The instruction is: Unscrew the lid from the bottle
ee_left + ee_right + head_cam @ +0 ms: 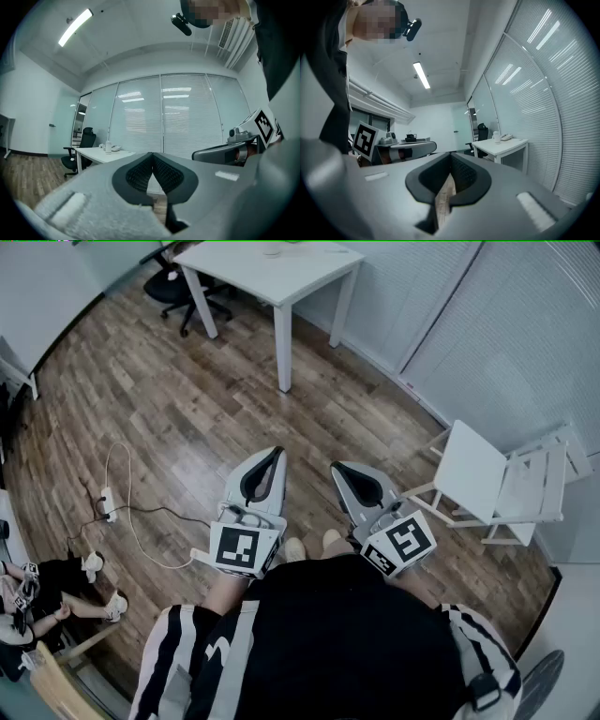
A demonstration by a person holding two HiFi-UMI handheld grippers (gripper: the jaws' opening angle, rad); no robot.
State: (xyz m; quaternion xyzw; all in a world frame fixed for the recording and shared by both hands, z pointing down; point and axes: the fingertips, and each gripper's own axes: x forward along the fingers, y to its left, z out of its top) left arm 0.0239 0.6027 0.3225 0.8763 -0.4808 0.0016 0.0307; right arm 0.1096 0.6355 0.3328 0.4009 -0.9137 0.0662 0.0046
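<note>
A small white bottle (108, 147) stands on a white table (281, 273) across the room, next to a pale object I cannot make out. In the right gripper view the bottle (496, 137) shows on the same table (501, 144). Both grippers are held level at waist height, far from the table. My left gripper (277, 452) is shut with nothing in it, its ribbed pads (140, 174) meeting at the tip. My right gripper (336, 468) is shut and empty too. Each gripper shows in the other's view: the right gripper (225, 151) and the left gripper (408, 148).
Wooden floor lies between me and the table. A black office chair (172, 287) stands by the table's left end. A white folding chair (492, 486) is at the right. A power strip with cable (108, 503) lies on the floor at the left, near a seated person's feet (94, 563).
</note>
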